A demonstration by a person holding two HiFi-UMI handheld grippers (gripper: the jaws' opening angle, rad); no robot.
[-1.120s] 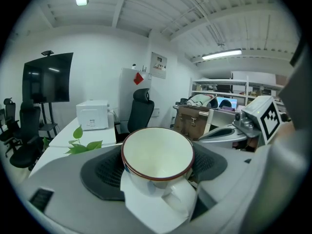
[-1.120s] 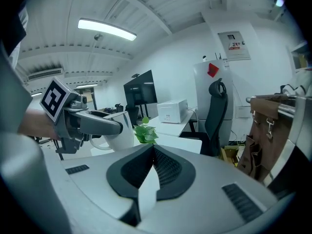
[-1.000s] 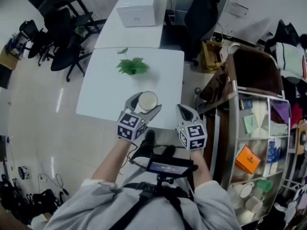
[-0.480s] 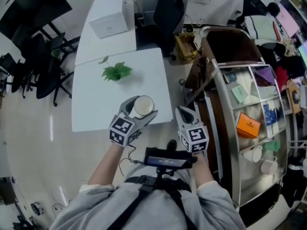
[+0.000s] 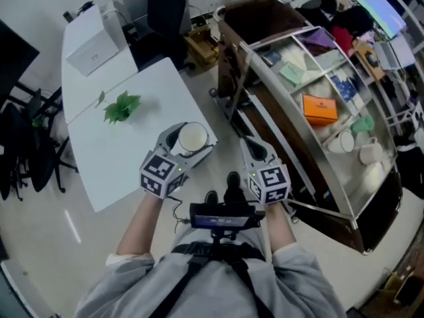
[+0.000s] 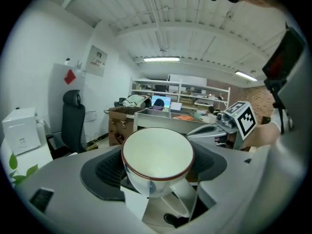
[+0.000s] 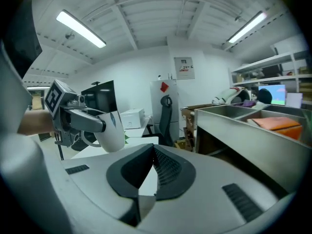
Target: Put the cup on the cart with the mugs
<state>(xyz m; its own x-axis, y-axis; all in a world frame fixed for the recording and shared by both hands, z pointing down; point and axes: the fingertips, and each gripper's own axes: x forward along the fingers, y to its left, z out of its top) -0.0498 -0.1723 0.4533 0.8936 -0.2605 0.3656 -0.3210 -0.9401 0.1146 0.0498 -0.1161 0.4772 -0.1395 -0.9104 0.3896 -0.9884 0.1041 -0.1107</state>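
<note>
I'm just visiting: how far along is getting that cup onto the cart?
Picking up looks done: the left gripper holds the cup clear of the white table. In hand: the carry, with the cart close on the right. Left: setting it beside the mugs and letting go.

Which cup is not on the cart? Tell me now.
The white cup with the dark red rim, clamped in the left tongs. The two white mugs sit on a shelf of the cart.
</note>
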